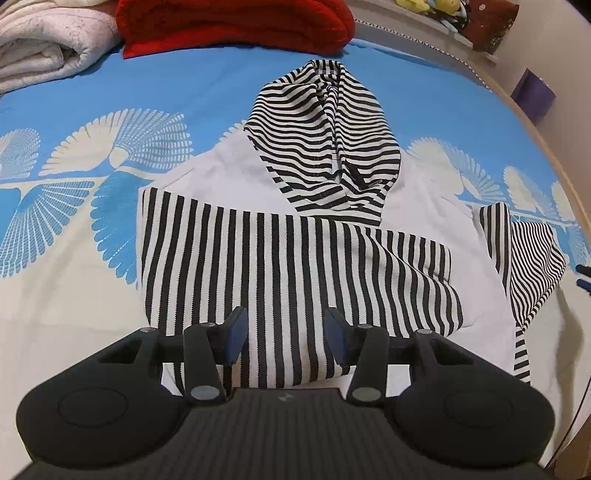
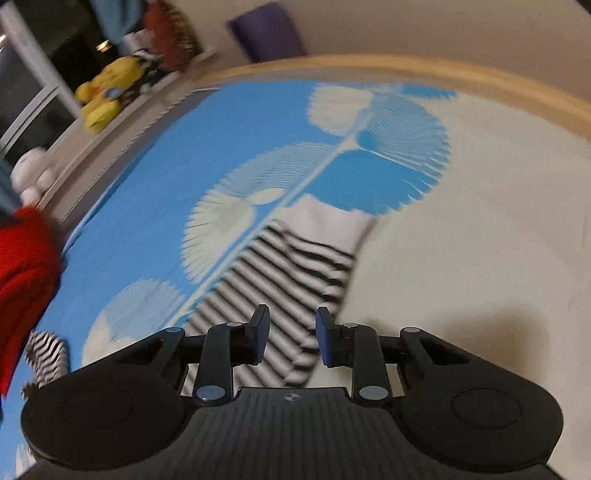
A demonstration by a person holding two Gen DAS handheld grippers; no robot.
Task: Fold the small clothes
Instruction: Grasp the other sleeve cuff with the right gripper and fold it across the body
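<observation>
A black-and-white striped hoodie (image 1: 295, 258) lies flat on the blue-and-cream patterned bedspread (image 1: 74, 229), its striped hood (image 1: 325, 147) pointing toward 12 o'clock and one striped sleeve folded across the white body. The left gripper (image 1: 284, 339) hangs over the folded sleeve at 6 o'clock of its view, jaws apart with nothing between them. In the blurred right wrist view, the right gripper (image 2: 290, 341) sits above the other striped sleeve (image 2: 280, 288), which runs toward 12 o'clock; its jaws stand apart, gripping nothing. A red blanket (image 1: 232, 26) lies at 12 o'clock beyond the hood, with a folded white blanket (image 1: 48, 48) at 10 o'clock. A yellow plush toy (image 2: 103, 96) sits at 10 o'clock in the right view.
</observation>
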